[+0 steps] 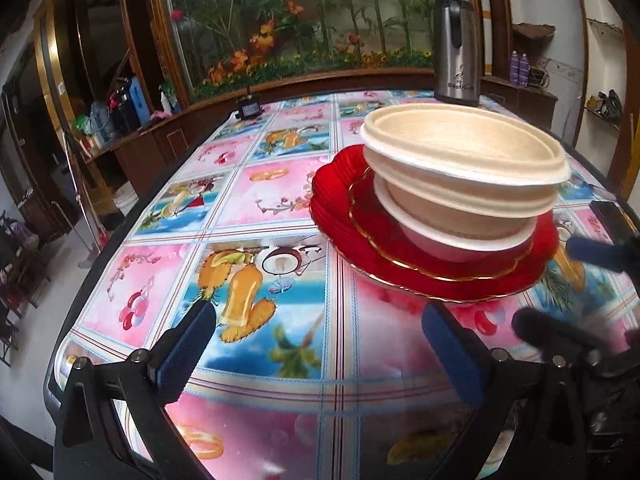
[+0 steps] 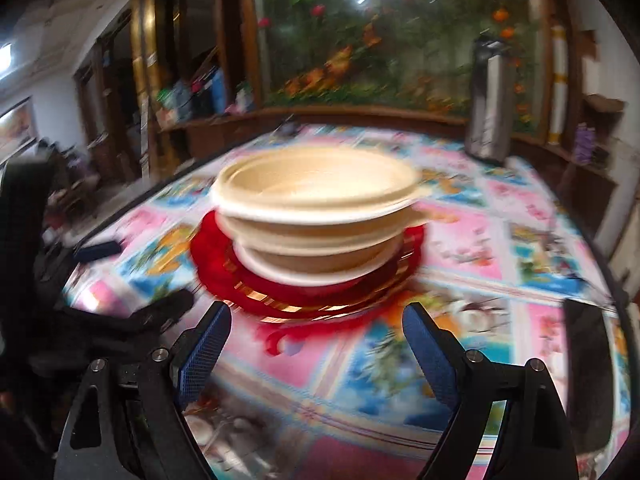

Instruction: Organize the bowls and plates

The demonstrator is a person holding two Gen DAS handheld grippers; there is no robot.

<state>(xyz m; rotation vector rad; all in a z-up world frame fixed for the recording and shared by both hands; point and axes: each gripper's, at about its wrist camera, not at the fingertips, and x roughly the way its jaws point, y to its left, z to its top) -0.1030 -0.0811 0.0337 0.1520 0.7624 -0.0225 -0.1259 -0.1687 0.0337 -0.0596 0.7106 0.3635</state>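
A stack stands on the table: cream bowls (image 1: 464,160) sit nested on red plates (image 1: 440,276) with gold rims. My left gripper (image 1: 318,322) is open just in front of the stack and to its left, with only tablecloth between its blue pads. In the blurred right wrist view the same bowls (image 2: 316,200) rest on the red plates (image 2: 276,292). My right gripper (image 2: 318,326) is open right before the plates' near rim and touches nothing. The other gripper's fingers (image 1: 592,254) show at the right edge of the left wrist view, close to the plates.
A steel thermos (image 1: 458,48) stands at the table's far edge behind the stack. A small black device (image 1: 248,109) sits at the far left edge. A flat black object (image 2: 588,372) lies near the table's right side. The flowered tablecloth (image 1: 256,200) is bare left of the stack.
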